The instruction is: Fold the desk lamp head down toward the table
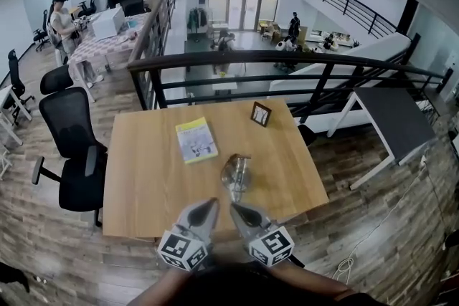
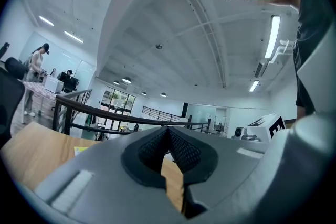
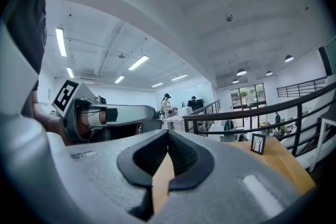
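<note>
A silver desk lamp [image 1: 237, 174] stands on the wooden table [image 1: 143, 190], near the middle of its front half. My left gripper [image 1: 212, 203] and right gripper [image 1: 234, 208] hover side by side just in front of the lamp, over the table's near edge, and neither touches it. Both point level toward the lamp. In the left gripper view the left gripper [image 2: 168, 129] has its pads meeting at the tips with nothing between them. The right gripper [image 3: 168, 133] looks the same in its own view, shut and empty. The lamp is hidden in both gripper views.
A yellow-green book [image 1: 196, 140] lies flat behind and left of the lamp. A small picture frame [image 1: 260, 114] stands near the far edge. A black railing [image 1: 287, 61] runs behind the table. A black office chair [image 1: 72, 147] sits to the left.
</note>
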Tool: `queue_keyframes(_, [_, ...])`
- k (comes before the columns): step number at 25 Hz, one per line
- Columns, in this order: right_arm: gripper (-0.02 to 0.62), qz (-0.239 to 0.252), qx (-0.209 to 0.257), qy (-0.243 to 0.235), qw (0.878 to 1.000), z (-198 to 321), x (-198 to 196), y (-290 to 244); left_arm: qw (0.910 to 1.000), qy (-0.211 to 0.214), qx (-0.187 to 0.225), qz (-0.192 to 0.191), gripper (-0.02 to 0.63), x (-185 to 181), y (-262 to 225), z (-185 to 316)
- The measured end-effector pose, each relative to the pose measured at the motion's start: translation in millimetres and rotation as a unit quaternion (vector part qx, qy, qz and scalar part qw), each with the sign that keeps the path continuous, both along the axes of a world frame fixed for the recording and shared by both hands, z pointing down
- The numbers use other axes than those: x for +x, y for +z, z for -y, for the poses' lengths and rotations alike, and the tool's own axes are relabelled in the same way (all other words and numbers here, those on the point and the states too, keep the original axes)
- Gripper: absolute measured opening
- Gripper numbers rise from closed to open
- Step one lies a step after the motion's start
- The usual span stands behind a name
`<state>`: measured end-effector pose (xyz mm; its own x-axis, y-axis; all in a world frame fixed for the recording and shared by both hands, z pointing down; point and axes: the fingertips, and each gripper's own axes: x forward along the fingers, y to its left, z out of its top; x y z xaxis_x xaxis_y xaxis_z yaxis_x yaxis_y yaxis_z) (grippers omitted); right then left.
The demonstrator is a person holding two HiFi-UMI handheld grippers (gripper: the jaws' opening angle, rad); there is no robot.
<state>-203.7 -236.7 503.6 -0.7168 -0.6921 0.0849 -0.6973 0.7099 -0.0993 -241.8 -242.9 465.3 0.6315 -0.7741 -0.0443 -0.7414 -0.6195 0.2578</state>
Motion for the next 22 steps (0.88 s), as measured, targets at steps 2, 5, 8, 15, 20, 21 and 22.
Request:
queue_keyframes(2, [0.003, 0.006, 0.004, -0.009, 1.0, -13, 5, -3, 0.9999, -0.008, 0.006, 0.003, 0.0, 7, -4, -13])
queue_keyframes(5, [0.003, 0.007, 0.005, -0.026, 1.0, -40, 19, -1, 0.9998, -0.015, 0.011, 0.007, 0.0, 25, -4, -38])
queue_keyframes(8, [0.003, 0.008, 0.001, -0.037, 0.999, -71, 43, 3, 0.9996, -0.026, 0.011, 0.008, 0.0, 49, -1, -71])
queue_keyframes(15, [0.004, 0.023, -0.012, -0.057, 0.998, -154, 101, 7, 0.9979, -0.065, -0.001, 0.008, 0.0, 100, 20, -164])
queue_keyframes(20, [0.003, 0.027, -0.009, -0.078, 0.997, -208, 121, 3, 0.997, -0.077, -0.008, 0.01, 0.0, 124, 27, -216])
queue_keyframes(21, [0.003, 0.028, -0.007, -0.083, 0.996, -217, 123, 1, 0.9968, -0.078, -0.007, 0.012, 0.0, 127, 26, -224])
queue_keyframes(22, [0.003, 0.029, -0.005, -0.088, 0.996, -224, 125, 0, 0.9966, -0.081, -0.005, 0.013, 0.0, 130, 23, -231])
